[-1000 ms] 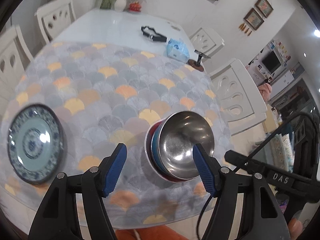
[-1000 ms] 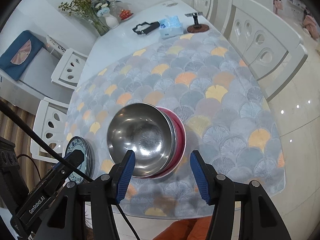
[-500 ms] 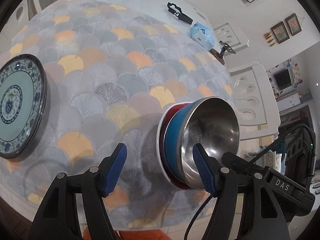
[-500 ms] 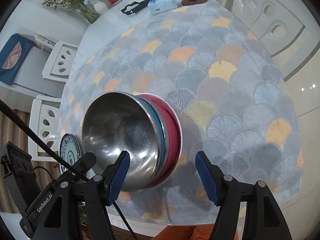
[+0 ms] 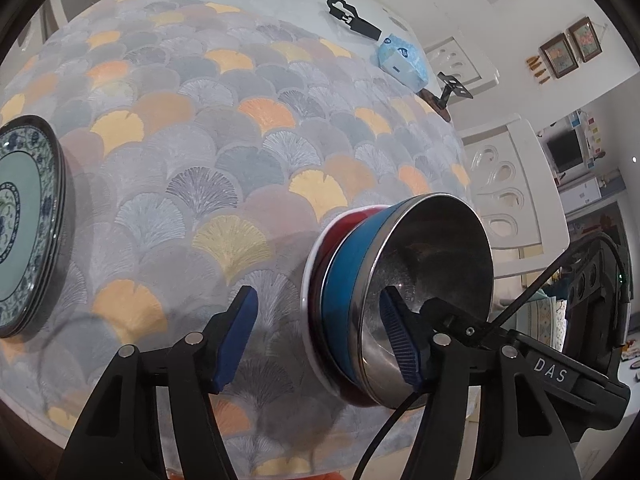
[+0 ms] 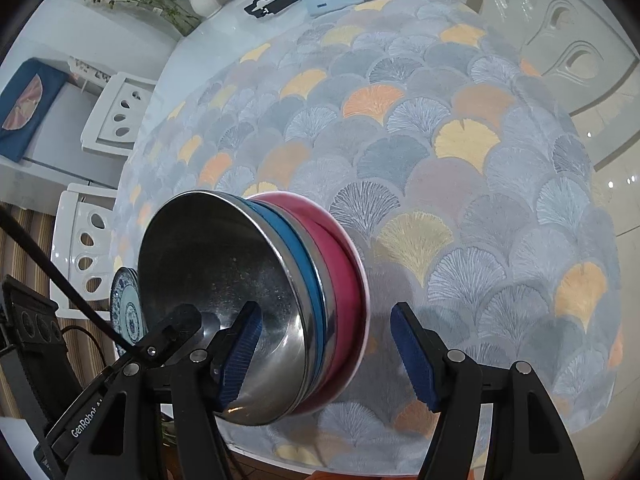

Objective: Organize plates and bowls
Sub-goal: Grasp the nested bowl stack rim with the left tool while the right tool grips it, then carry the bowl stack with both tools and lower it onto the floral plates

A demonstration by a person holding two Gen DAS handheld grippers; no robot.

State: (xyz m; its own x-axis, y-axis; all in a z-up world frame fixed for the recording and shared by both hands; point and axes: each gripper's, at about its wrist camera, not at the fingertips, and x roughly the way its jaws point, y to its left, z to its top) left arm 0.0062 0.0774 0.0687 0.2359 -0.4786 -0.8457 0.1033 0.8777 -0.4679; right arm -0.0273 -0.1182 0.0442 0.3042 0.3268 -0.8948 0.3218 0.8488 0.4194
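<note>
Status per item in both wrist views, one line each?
left gripper: open, straddling the near rim of the bowl stack.
right gripper: open, straddling the same rim from the other side.
steel bowl: empty, nested on top.
blue bowl: nested under the steel one.
red bowl: bottom of stack, on the tablecloth.
patterned plates: stacked, empty, untouched.

My top bowl (image 5: 432,280) is polished, mirror-bright metal; the blue bowl (image 5: 344,292) beneath looks smooth and glossy. The cloth (image 5: 224,152) on my surface is matt, woven. The plate (image 5: 24,232) is glazed ceramic.
</note>
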